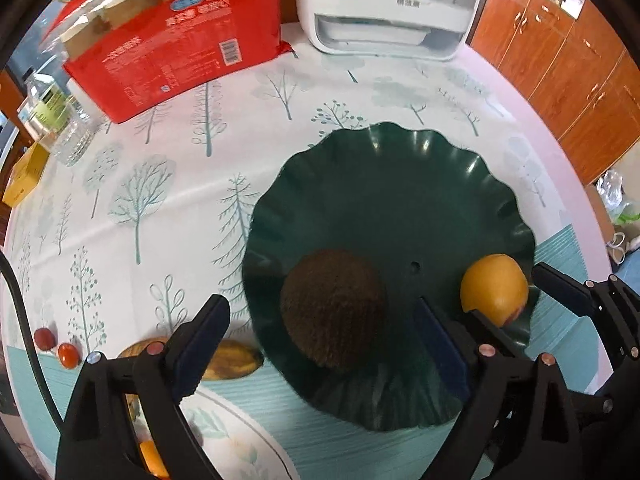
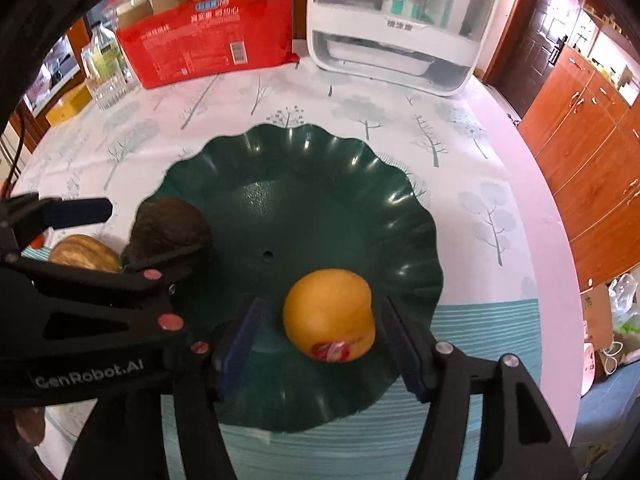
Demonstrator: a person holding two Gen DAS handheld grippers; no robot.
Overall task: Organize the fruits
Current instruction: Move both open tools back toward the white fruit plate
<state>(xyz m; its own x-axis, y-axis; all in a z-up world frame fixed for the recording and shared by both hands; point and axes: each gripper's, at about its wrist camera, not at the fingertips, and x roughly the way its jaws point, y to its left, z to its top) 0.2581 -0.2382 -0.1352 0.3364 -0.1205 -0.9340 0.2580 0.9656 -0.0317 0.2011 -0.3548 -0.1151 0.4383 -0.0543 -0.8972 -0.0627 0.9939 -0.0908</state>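
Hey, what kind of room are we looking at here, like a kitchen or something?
Probably a home kitchen or dining area: a table under a tree-print tablecloth, a white countertop appliance holding bottles, and wooden cabinets along the wall. A green fruit plate sits in the middle.

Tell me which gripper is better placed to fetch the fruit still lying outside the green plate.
Left, probably: the left gripper sits open nearest the yellow-brown fruit beside the green plate, while the right gripper brackets the orange.
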